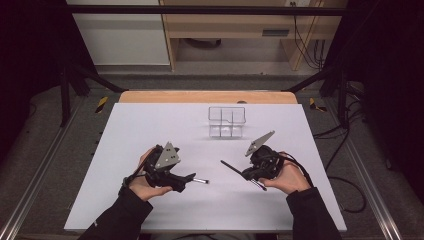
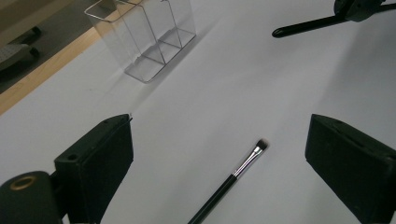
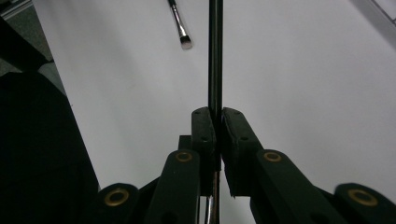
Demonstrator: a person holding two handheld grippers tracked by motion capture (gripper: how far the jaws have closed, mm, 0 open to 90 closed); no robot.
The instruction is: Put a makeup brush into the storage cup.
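A small eyeshadow brush (image 2: 243,168) with a silver ferrule lies flat on the white board (image 1: 150,125). My left gripper (image 2: 219,140) hovers over it, jaws open wide on either side, not touching it. In the high view the left gripper (image 1: 187,179) points right, and the brush tip (image 1: 201,180) pokes out just past it. My right gripper (image 3: 218,116) is shut on a long thin black brush handle (image 3: 215,56), which sticks out left of that gripper (image 1: 248,174) above the board. The small brush (image 3: 180,25) lies beyond it.
A clear plastic organizer (image 1: 227,122) with several compartments stands upright at the back middle of the board; it looks empty (image 2: 144,42). The board's wooden back edge (image 1: 207,96) lies behind it. Dark frame posts stand at both sides.
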